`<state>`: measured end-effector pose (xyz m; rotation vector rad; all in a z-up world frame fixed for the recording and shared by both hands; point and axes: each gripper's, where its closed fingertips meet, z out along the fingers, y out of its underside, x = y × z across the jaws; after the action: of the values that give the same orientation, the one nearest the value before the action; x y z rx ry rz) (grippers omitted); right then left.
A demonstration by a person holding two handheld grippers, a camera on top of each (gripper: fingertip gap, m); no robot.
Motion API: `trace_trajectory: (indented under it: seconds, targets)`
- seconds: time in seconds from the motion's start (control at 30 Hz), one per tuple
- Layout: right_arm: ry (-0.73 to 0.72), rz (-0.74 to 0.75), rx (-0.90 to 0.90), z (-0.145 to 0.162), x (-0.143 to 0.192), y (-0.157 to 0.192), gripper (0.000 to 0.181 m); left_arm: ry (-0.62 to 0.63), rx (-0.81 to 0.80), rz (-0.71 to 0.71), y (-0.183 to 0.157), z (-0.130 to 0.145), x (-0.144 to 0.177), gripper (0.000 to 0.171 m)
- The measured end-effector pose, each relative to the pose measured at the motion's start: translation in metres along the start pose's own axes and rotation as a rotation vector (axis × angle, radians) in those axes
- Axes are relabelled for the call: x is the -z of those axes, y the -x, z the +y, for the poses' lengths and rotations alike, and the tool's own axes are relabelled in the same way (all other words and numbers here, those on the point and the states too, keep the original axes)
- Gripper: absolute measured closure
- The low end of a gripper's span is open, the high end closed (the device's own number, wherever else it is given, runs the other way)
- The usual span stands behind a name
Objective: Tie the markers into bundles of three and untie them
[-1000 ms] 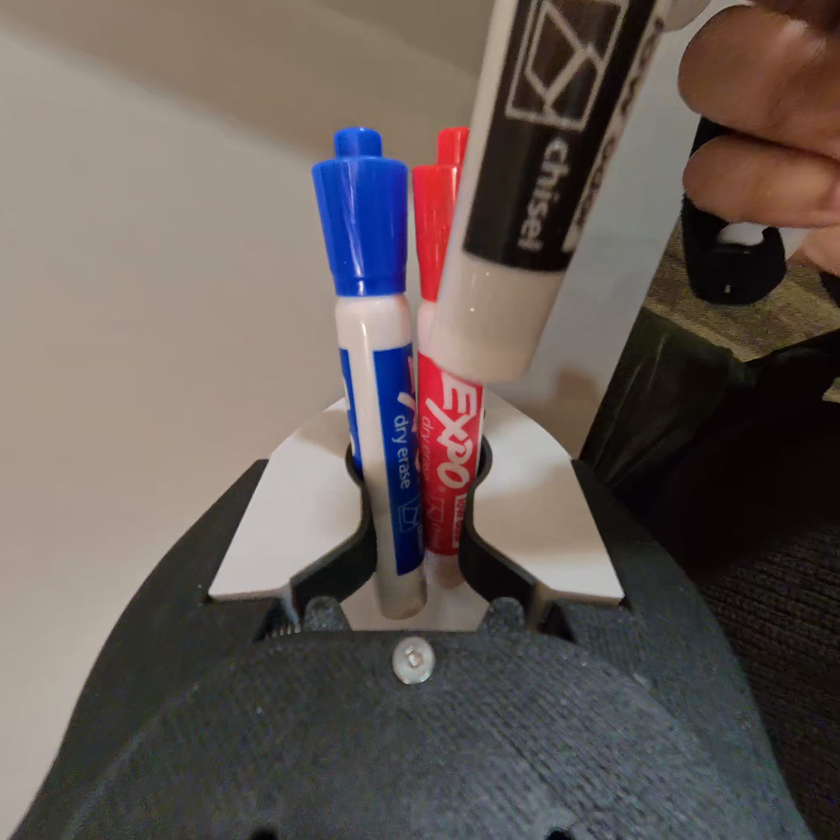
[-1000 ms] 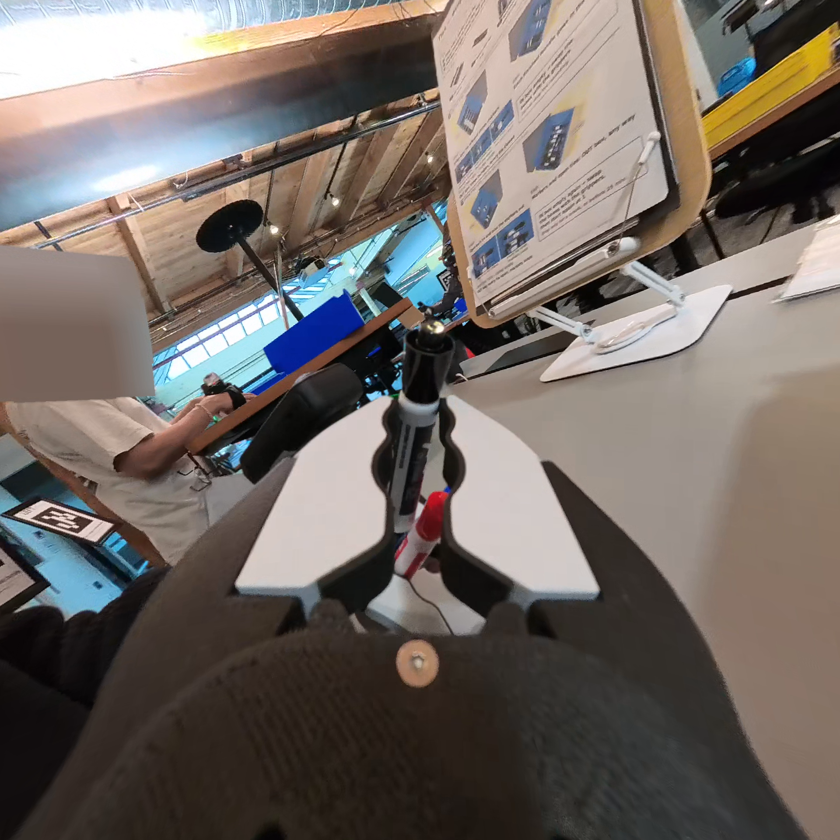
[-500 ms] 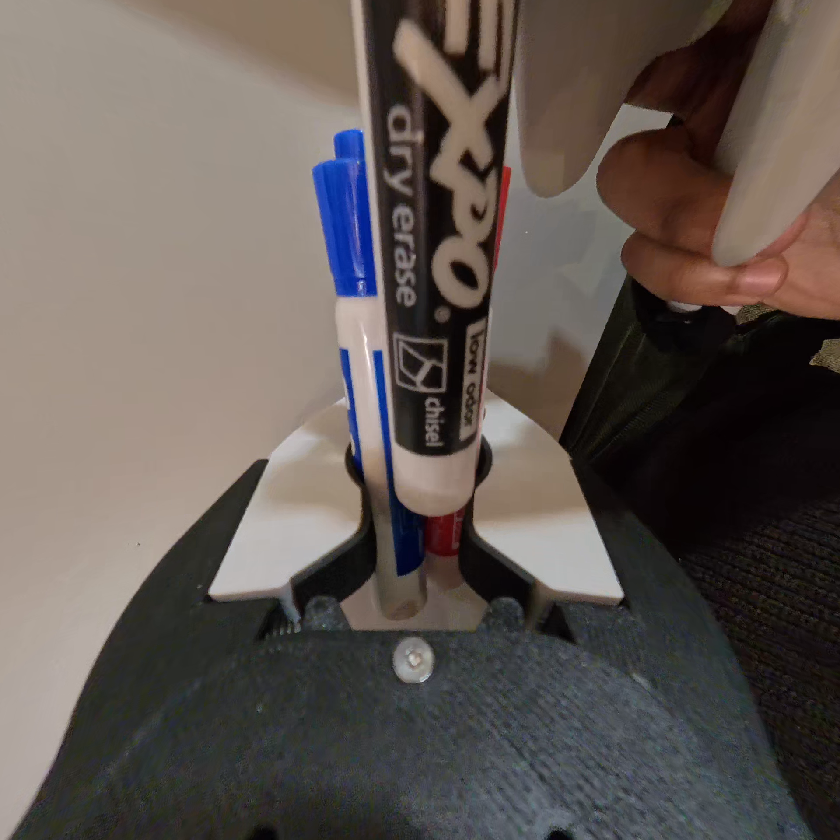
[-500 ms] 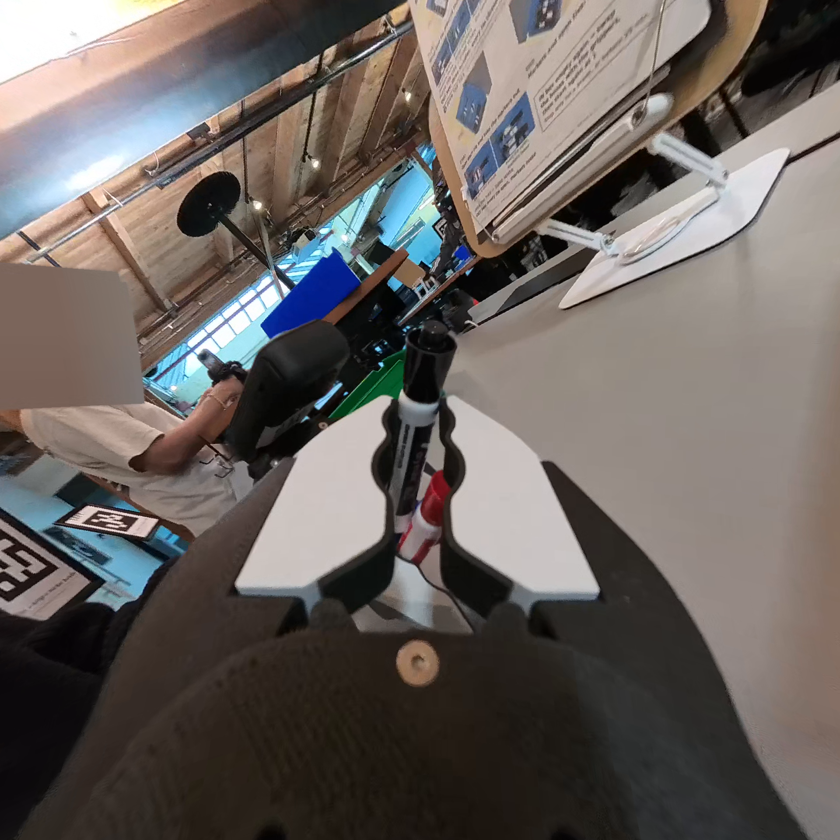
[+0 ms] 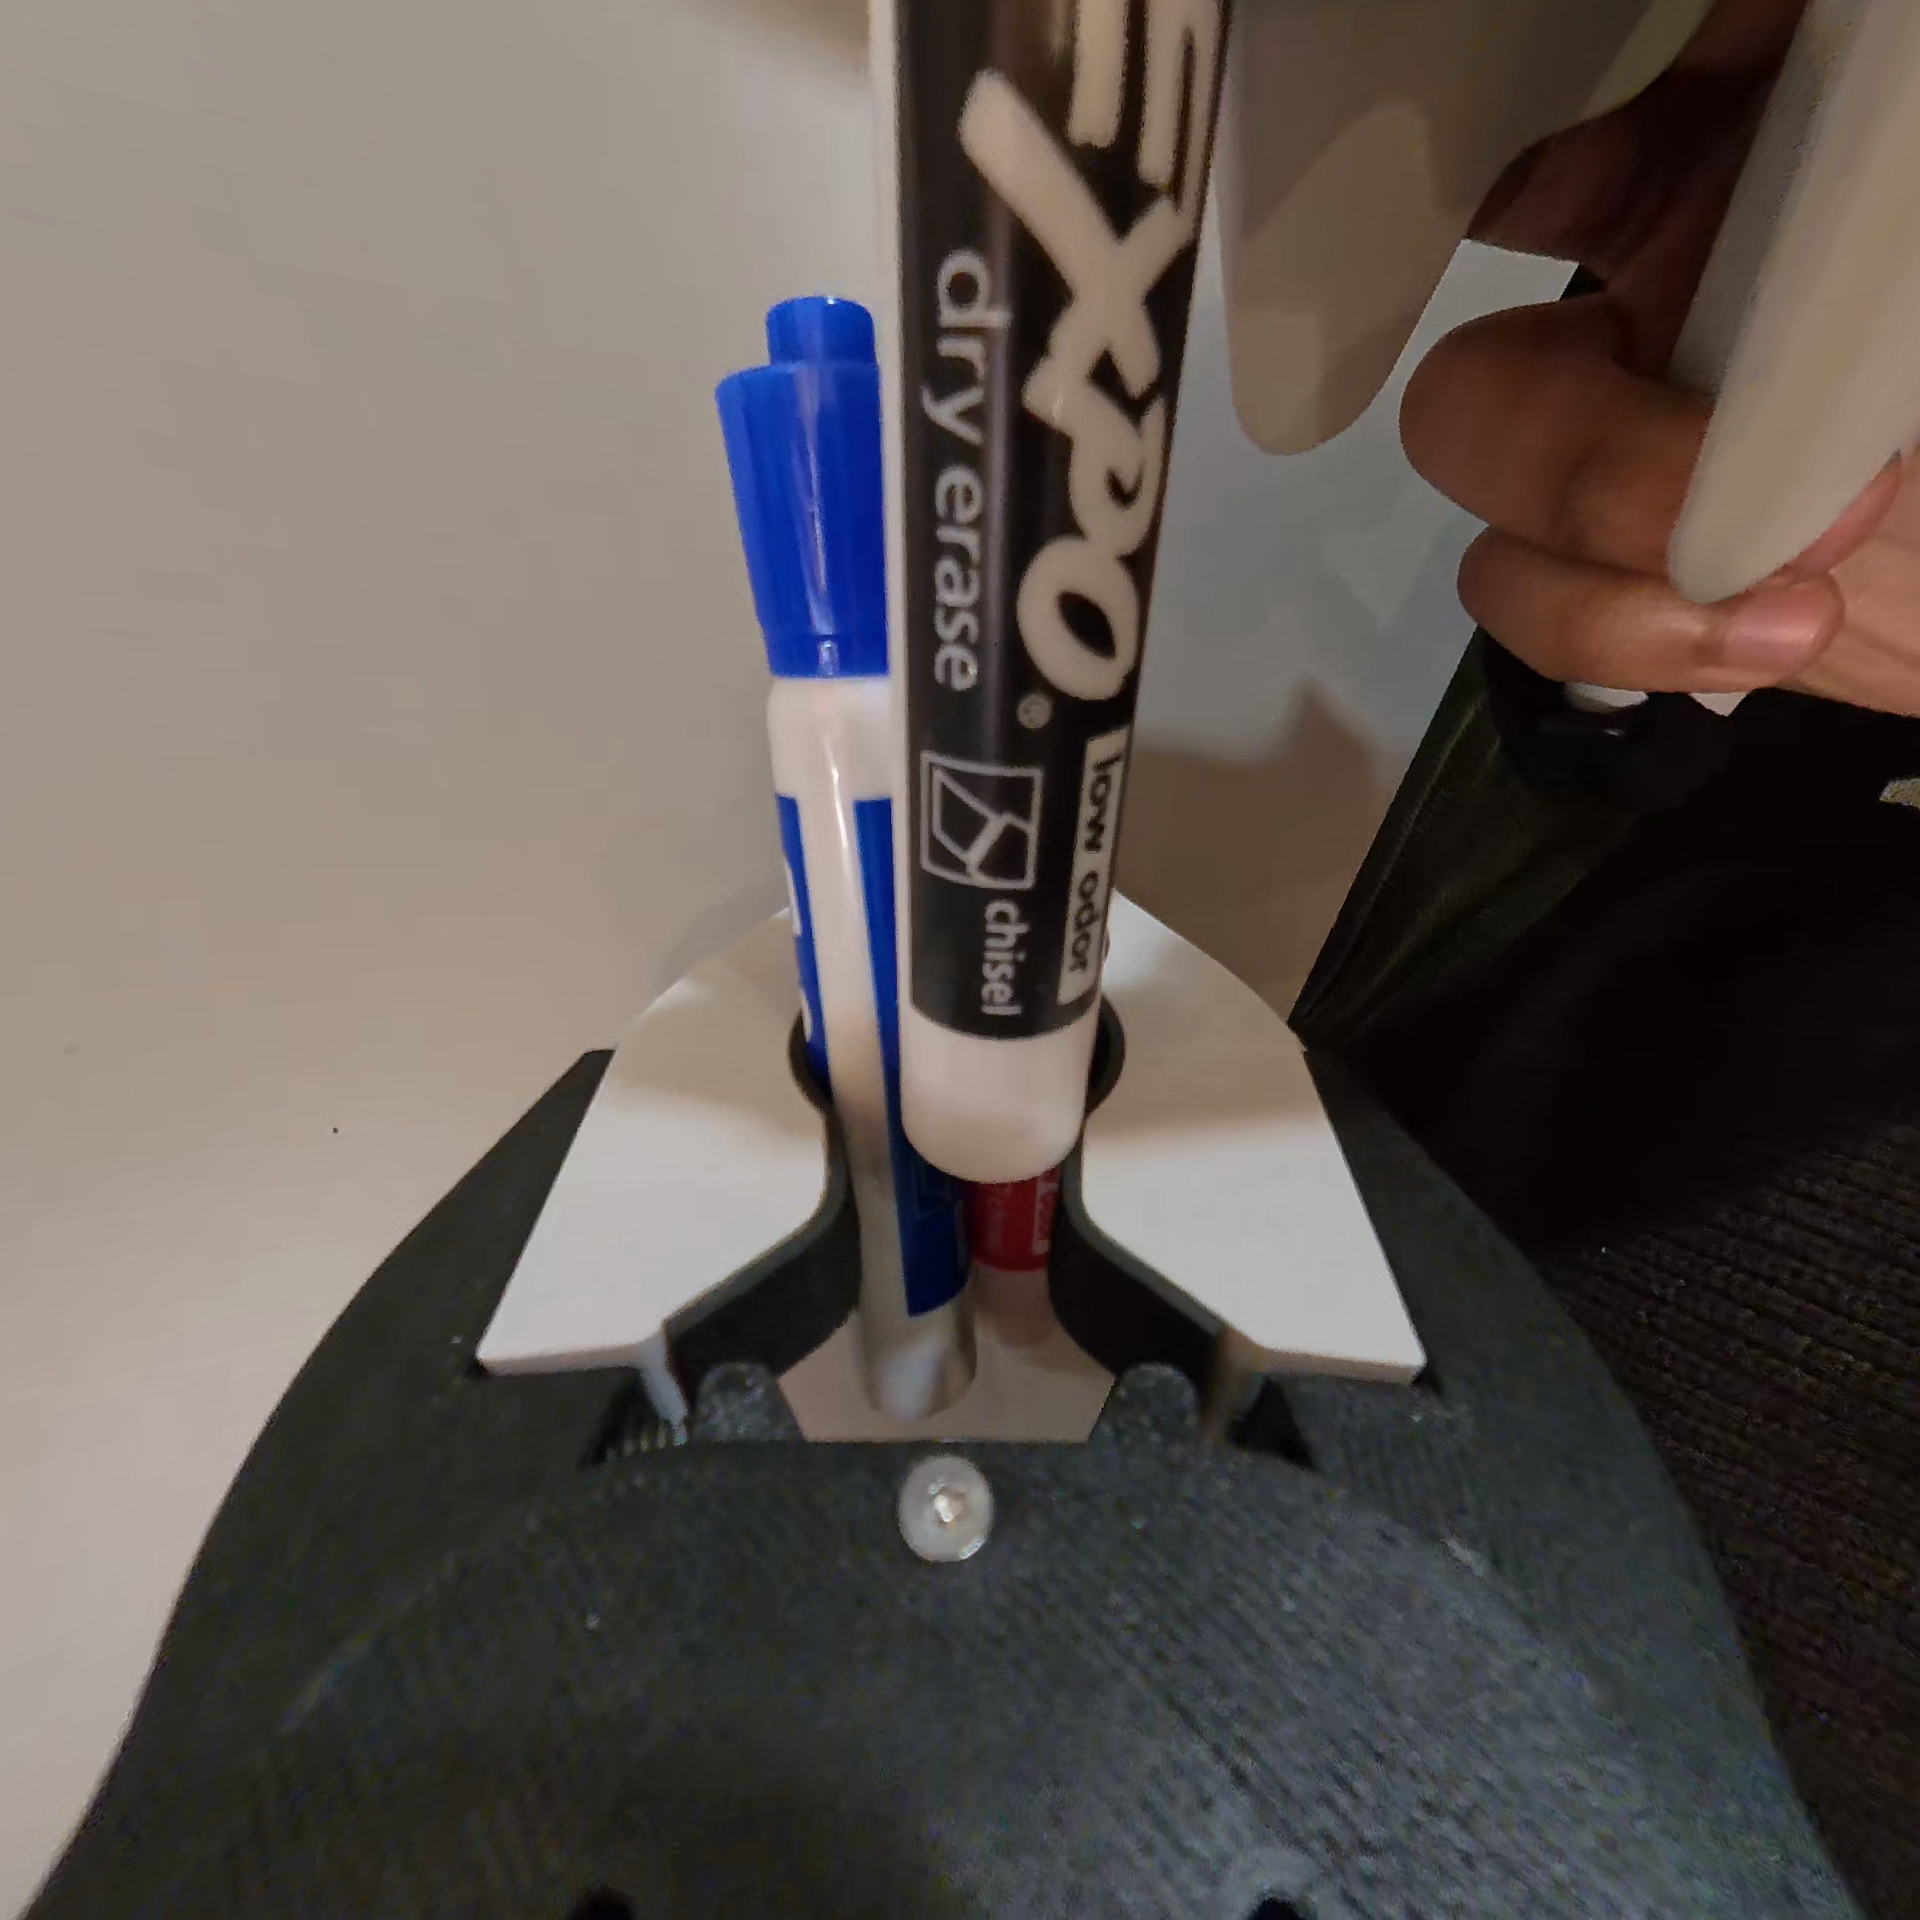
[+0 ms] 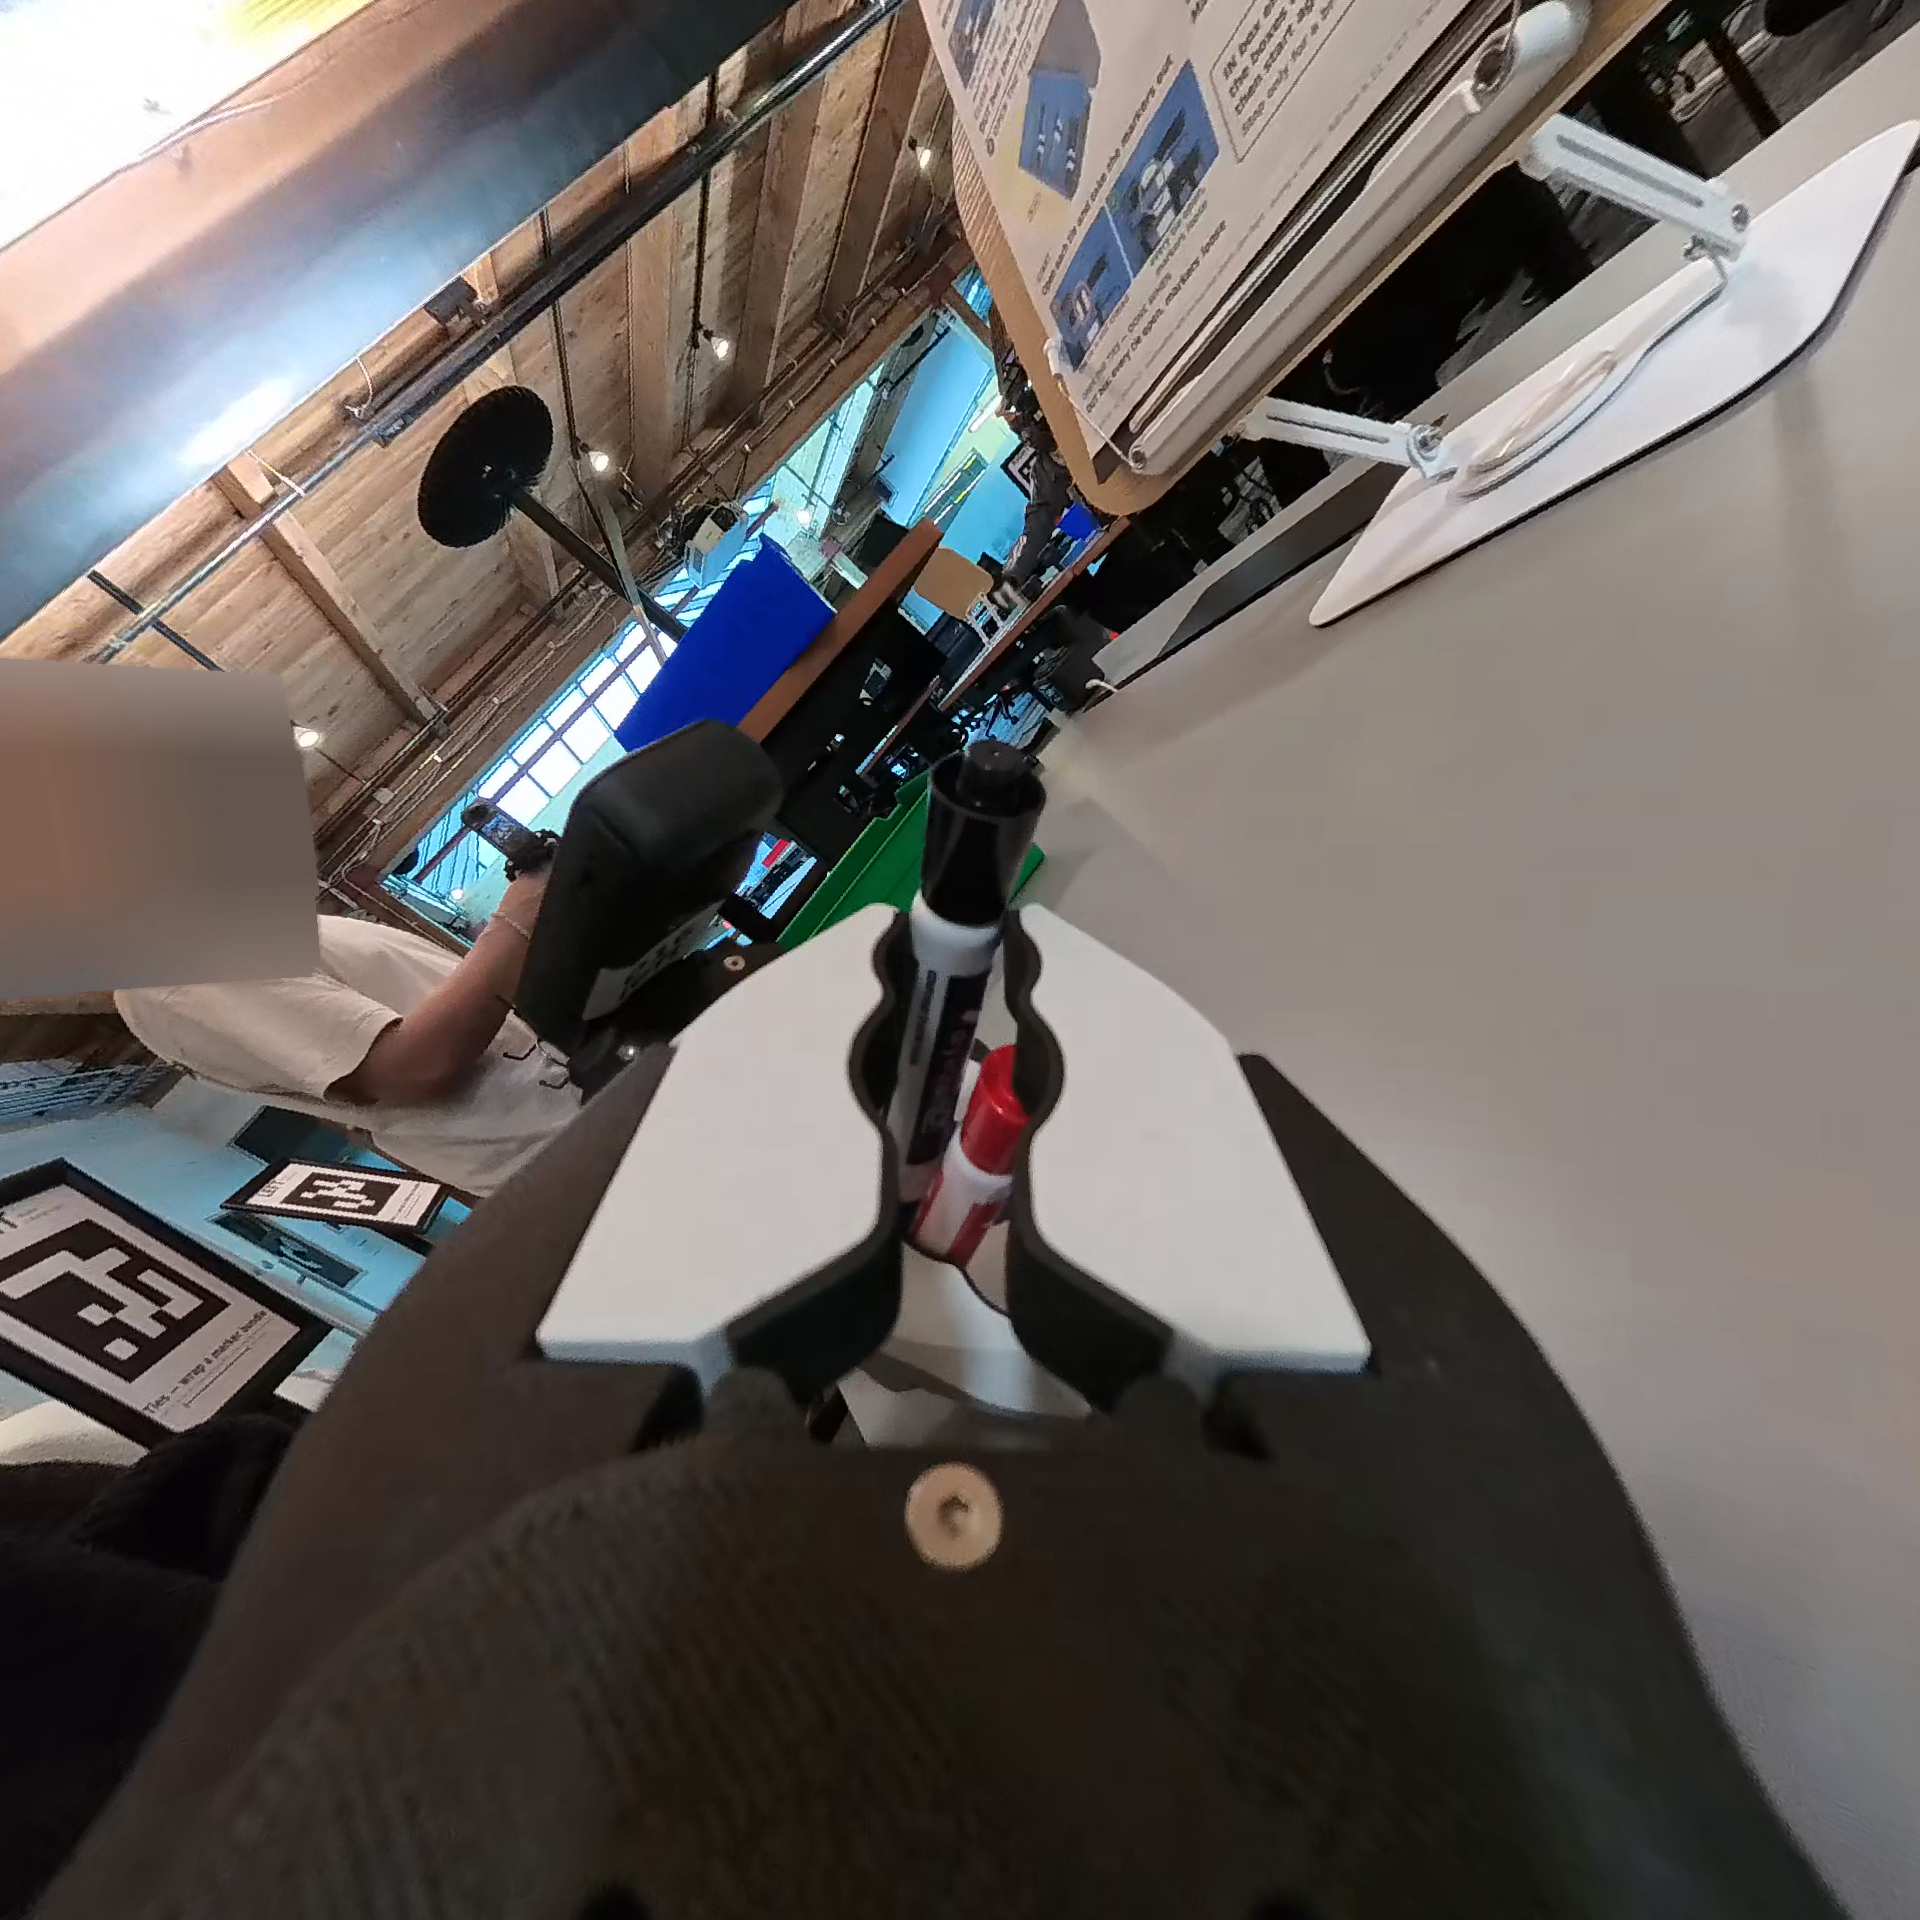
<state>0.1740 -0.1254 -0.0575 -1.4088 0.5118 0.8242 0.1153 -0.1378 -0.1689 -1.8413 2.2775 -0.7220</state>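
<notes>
- Markers: blue marker [image 5: 831, 790] and red marker [image 5: 1016, 1226] stand clamped in the left gripper [image 5: 956, 1143].
- Right gripper [image 6: 951, 1049], at 12 o'clock, grips the black marker [image 5: 1039, 582].
- Gathering step; next, seat it alongside, then tie.

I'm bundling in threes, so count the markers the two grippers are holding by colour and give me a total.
Blue marker: 1, in the left gripper
Red marker: 1, in the left gripper beside the blue one
Black marker: 1, in the right gripper
Total: 3 markers
</notes>
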Motion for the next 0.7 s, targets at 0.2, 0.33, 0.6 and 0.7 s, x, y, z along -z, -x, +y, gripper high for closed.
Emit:
trace_trajectory:
  seconds: [0.2,0.33,0.6,0.7]
  targets:
    - [-0.004,0.016,0.004,0.000,0.008,-0.001,0.164,0.012,-0.026,0.012,-0.002,-0.002,-0.002,0.129]
    - [-0.022,0.033,0.001,-0.004,0.018,-0.003,0.164,0.021,-0.056,0.025,-0.006,-0.008,-0.006,0.128]
    - [-0.050,0.077,0.002,-0.009,0.037,-0.009,0.164,0.045,-0.117,0.063,-0.018,-0.017,-0.018,0.128]
    - [-0.058,0.089,-0.001,-0.011,0.043,-0.010,0.164,0.052,-0.133,0.072,-0.021,-0.020,-0.021,0.127]
